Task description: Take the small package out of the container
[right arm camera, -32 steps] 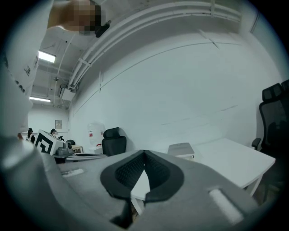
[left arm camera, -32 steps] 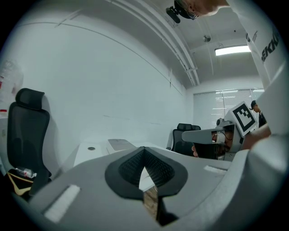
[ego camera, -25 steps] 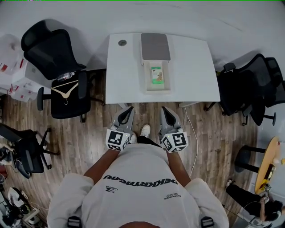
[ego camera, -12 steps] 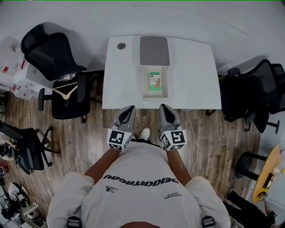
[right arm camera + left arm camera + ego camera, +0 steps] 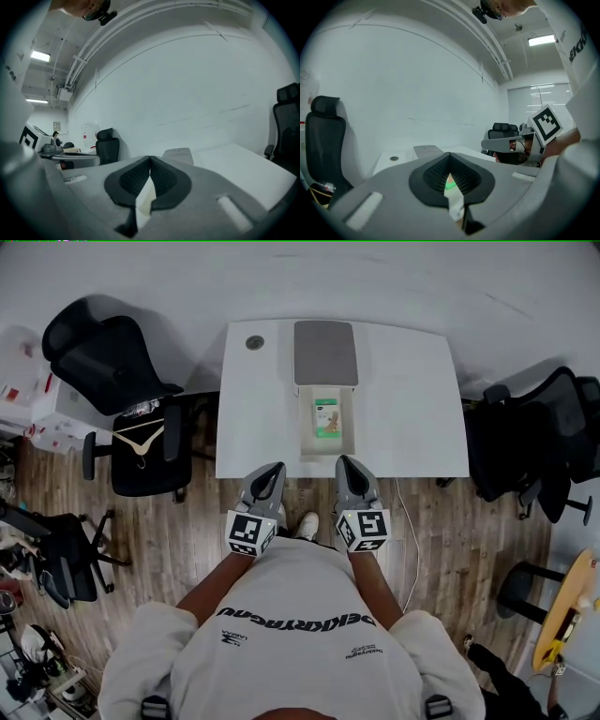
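A white open container [image 5: 307, 418] with a grey lid [image 5: 325, 352] behind it stands on the white table [image 5: 403, 399]. Inside lies the small package [image 5: 327, 416], green and tan. My left gripper [image 5: 274, 469] and right gripper [image 5: 343, 464] are held side by side at the table's front edge, short of the container, both shut and empty. In the left gripper view the shut jaws [image 5: 450, 154] point at the table, and a green bit of the package [image 5: 450, 184] shows through the gap below the tips. The right gripper view shows its jaws [image 5: 150, 158] shut, with the lid [image 5: 178, 154] beyond.
A black office chair [image 5: 117, 371] with a wooden hanger [image 5: 141, 439] stands left of the table. More black chairs [image 5: 534, 442] stand to the right. A round grommet [image 5: 255, 341] sits in the table's far left corner. A white wall runs behind the table.
The person has stepped toward the table. The table and container now sit nearer in the head view, and both gripper tips have reached its front edge. Both grippers stay shut.
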Demonstrator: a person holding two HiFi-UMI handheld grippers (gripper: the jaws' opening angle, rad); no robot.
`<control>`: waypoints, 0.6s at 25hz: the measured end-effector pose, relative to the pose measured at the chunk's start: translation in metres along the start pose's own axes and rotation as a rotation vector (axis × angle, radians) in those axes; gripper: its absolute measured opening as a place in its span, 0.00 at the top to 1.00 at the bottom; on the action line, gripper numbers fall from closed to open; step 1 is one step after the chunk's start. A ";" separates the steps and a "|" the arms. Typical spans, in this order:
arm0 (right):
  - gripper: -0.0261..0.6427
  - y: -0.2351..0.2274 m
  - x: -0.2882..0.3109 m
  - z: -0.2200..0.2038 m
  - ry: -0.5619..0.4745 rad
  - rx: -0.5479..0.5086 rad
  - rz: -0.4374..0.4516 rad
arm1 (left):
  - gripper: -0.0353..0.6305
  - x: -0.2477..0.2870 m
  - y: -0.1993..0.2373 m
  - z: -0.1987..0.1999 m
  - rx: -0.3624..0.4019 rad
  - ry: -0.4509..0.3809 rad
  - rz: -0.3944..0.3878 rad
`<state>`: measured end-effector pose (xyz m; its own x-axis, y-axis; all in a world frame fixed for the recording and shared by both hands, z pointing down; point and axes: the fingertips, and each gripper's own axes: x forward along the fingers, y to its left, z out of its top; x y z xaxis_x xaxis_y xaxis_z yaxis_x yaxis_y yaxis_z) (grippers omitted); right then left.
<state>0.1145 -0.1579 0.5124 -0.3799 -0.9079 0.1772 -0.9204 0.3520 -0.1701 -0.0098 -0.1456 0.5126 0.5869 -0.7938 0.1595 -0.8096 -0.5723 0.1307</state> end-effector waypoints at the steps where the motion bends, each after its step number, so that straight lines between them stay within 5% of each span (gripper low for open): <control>1: 0.96 0.000 0.004 -0.002 0.007 0.002 -0.002 | 0.94 0.001 0.003 0.000 0.002 0.003 -0.004; 15: 0.91 -0.007 0.060 -0.032 0.117 -0.022 -0.018 | 0.94 0.023 0.043 -0.005 -0.016 0.022 -0.030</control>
<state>0.0950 -0.2079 0.5552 -0.3702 -0.8817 0.2925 -0.9285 0.3418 -0.1449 -0.0311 -0.1879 0.5274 0.6115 -0.7713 0.1767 -0.7912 -0.5926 0.1513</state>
